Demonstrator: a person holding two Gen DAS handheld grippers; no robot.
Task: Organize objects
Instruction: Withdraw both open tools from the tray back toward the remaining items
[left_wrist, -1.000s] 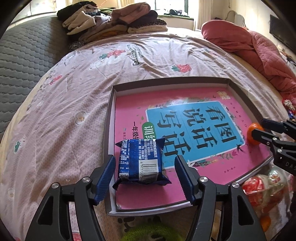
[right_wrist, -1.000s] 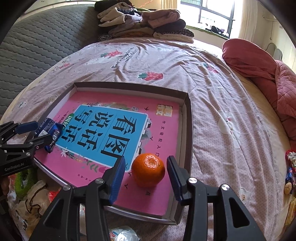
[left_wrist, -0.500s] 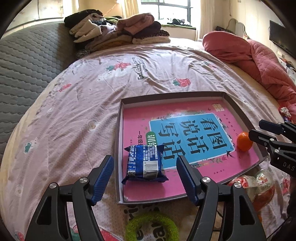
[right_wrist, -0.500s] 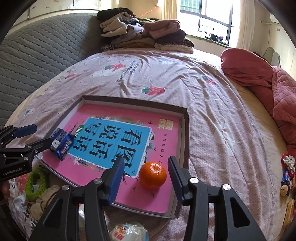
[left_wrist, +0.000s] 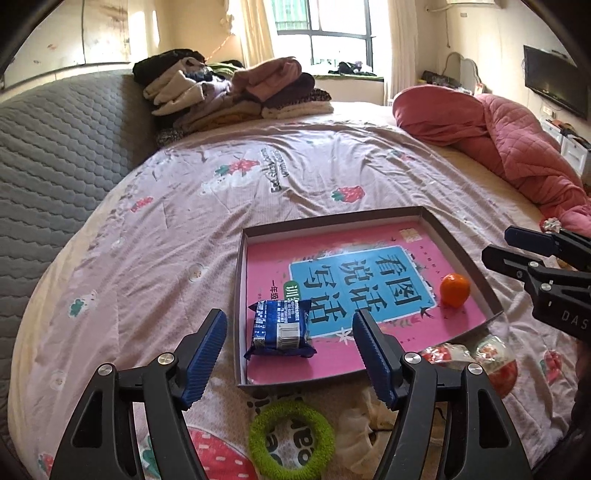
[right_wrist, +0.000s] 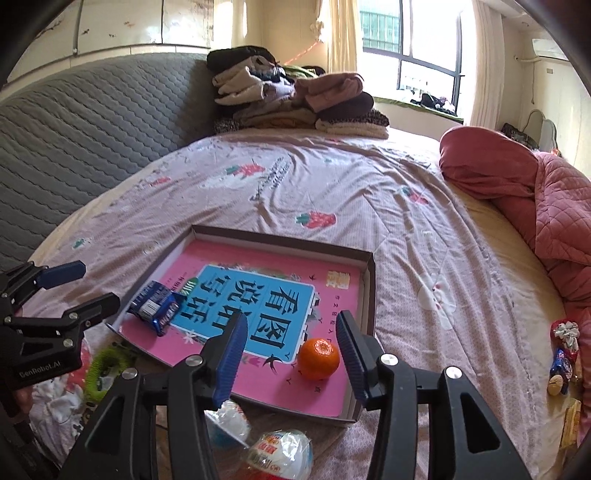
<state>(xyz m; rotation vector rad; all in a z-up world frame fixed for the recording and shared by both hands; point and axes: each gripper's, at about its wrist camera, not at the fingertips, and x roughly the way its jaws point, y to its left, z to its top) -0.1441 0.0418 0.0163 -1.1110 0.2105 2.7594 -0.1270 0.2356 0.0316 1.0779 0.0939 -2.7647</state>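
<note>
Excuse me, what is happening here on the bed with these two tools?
A person is tidying small things into a shallow box on the bed, using two tools. The left hand-held gripper is open and holds nothing; a blue snack packet lies in the box just ahead of it. The right hand-held gripper is open too, with an orange lying in the box near its fingers. A green ring and wrapped sweets wait outside the box.

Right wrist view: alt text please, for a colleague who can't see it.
Open right tongs hover above an orange lying in a shallow box on a bed. A blue snack packet lies at the box's left end, near the open left tongs.
</note>
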